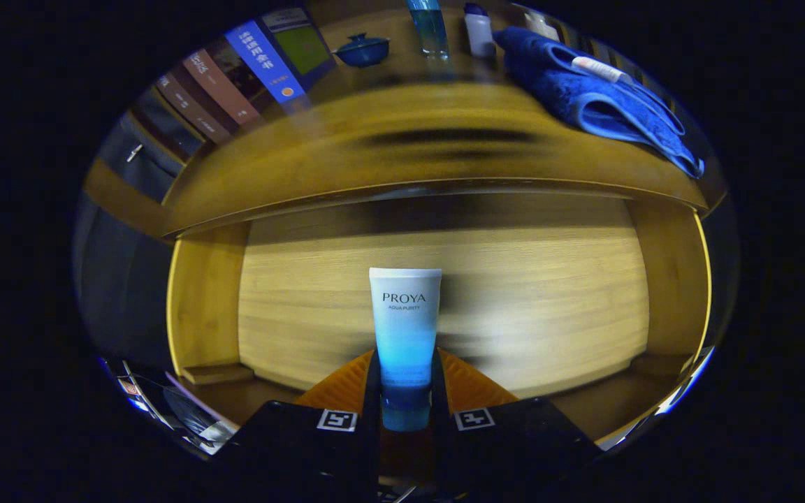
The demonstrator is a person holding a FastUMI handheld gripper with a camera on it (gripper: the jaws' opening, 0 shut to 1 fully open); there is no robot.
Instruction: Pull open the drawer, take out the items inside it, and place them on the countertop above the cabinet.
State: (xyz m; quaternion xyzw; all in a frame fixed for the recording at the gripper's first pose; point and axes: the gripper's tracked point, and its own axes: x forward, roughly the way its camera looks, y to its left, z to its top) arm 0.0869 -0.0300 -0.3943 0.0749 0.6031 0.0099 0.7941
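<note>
White-and-blue tube (404, 328) stands clamped by its lower end between both fingers of the hand-held gripper (406, 398), upright above the open drawer (549, 314), apparently for carrying up to the desk (409, 150) beyond

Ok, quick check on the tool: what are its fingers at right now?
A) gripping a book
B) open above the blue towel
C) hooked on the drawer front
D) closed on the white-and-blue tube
D: the white-and-blue tube stands upright between the tool fingers, both pressing its lower end, with the open drawer beyond it and the blue towel up on the countertop.
</note>
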